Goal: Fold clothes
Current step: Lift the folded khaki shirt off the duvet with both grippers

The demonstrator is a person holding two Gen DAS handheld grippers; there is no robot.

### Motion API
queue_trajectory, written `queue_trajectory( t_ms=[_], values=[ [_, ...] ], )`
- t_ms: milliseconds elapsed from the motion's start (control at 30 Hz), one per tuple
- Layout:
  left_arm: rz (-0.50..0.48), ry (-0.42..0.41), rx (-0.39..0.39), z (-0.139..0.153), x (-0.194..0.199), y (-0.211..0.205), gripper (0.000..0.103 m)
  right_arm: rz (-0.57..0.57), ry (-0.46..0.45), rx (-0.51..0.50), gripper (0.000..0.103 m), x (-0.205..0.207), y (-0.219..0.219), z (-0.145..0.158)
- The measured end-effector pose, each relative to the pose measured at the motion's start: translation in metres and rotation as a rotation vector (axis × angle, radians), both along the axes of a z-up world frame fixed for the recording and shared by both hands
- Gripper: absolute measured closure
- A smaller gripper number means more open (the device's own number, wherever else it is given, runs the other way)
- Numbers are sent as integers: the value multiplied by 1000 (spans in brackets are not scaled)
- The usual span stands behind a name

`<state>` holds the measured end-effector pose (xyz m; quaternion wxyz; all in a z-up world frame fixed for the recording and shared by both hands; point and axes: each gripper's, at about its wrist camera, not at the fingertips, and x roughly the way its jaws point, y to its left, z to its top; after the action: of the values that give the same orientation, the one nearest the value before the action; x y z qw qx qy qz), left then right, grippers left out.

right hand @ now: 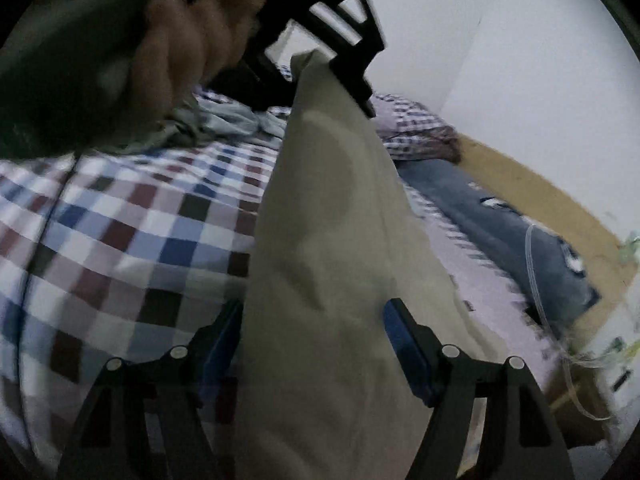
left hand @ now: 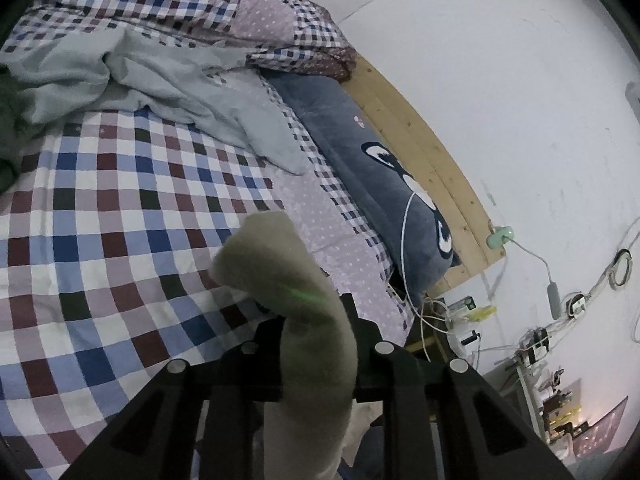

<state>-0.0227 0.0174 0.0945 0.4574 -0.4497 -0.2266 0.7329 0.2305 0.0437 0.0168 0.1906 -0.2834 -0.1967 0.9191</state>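
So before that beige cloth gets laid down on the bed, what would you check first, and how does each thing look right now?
1. Left gripper clamped on the beige garment: ok, fabric pinched between its fingers.
2. Right gripper closed on the garment: not ok, cloth runs between its fingers but they stand apart.
3. Garment lifted off the checkered bedspread: ok, it hangs from the left gripper.
4. Landing area free: ok nearby; the grey garment lies further back.
5. Garment free of twists: cannot tell.

Two garments (left hand: 288, 280) (left hand: 160, 76), one pillow (left hand: 380, 176).
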Motion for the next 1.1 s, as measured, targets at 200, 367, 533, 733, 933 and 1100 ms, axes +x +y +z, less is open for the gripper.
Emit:
queue_trajectory(
  t_ms=[200, 367, 533, 733, 933, 1100],
  values=[
    [33, -14, 49, 5, -1, -18, 85, 4, -50, 111, 28, 6, -7, -10],
    [79, -59, 91, 0, -8, -31, 85, 20, -85, 172, 37, 18, -5, -13],
    [89, -81, 100, -4, -8, -32, 86, 47, -157, 135, 73, 23, 2, -11],
    [119, -112, 113, -6, -3, -41, 86, 120, -237, 22, 87, 35, 24, 10],
    [119, -60, 148, 17, 20, -53, 86, 207, -277, -154, 93, 66, 58, 49],
    [156, -4, 180, 36, 51, -77, 87, 287, -266, -186, 94, 100, 72, 85]
  ],
)
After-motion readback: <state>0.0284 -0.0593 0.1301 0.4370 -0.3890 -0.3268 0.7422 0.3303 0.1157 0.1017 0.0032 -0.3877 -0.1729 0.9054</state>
